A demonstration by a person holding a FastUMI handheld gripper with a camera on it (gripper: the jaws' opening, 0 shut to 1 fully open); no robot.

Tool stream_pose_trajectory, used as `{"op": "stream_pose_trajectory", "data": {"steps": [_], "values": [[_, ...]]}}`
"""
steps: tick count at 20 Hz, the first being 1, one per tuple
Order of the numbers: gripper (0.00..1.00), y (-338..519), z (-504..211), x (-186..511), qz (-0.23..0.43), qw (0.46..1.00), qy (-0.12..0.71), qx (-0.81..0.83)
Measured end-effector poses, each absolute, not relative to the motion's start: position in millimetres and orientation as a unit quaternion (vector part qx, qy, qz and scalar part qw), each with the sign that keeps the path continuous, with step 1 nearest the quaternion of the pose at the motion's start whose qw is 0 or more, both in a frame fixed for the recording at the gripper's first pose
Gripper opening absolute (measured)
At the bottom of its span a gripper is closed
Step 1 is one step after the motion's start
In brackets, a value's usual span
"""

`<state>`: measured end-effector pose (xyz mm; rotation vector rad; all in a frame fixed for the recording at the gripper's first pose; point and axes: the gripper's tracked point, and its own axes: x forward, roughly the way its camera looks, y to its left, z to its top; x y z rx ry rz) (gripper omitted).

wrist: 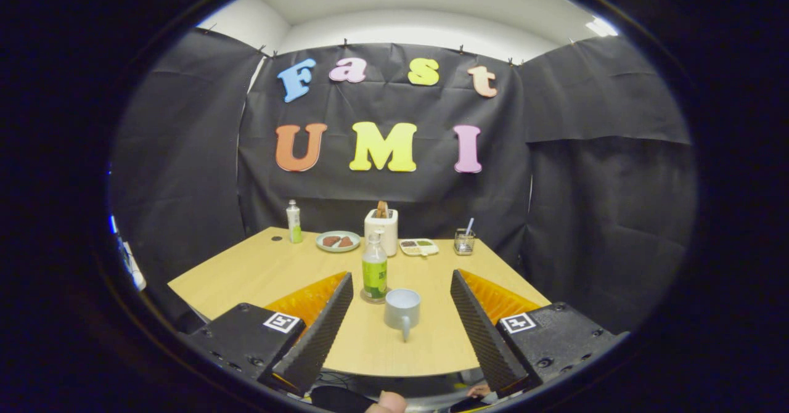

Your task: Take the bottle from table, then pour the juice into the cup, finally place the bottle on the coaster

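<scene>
A clear bottle (374, 266) with a green label and a white cap stands upright on a round coaster (373, 299) in the middle of the wooden table (246, 271). Just to its right and nearer to me is a grey cup (402, 307), its handle turned toward me. My gripper (400, 280) is open and held back from the table. Both bottle and cup show in the gap between the fingers, ahead of the tips. Nothing is between the pads. I cannot tell what is inside the cup.
Along the table's far edge stand a small green-and-white bottle (294, 222), a plate with food (338, 241), a white toaster with bread (381, 228), a divided snack tray (419, 247) and a glass with a straw (464, 240). A fingertip (387, 402) shows beneath the gripper.
</scene>
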<state>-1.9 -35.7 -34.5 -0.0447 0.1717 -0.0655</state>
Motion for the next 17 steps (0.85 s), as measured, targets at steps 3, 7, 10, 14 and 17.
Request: {"op": "stream_pose_trajectory", "data": {"steps": [3, 7, 10, 14, 17], "values": [[1.0, -33.9, -34.8, -2.1, -0.03, 0.996, 0.084, -0.022], [1.0, -36.6, -37.6, -0.8, -0.031, 0.996, 0.085, -0.013], [1.0, -38.0, -40.2, -2.1, -0.032, 0.996, 0.086, -0.011], [1.0, -38.5, -40.4, -0.4, -0.032, 0.996, 0.084, -0.007], [1.0, -39.6, -40.6, -0.7, -0.034, 0.996, 0.081, -0.004]]}}
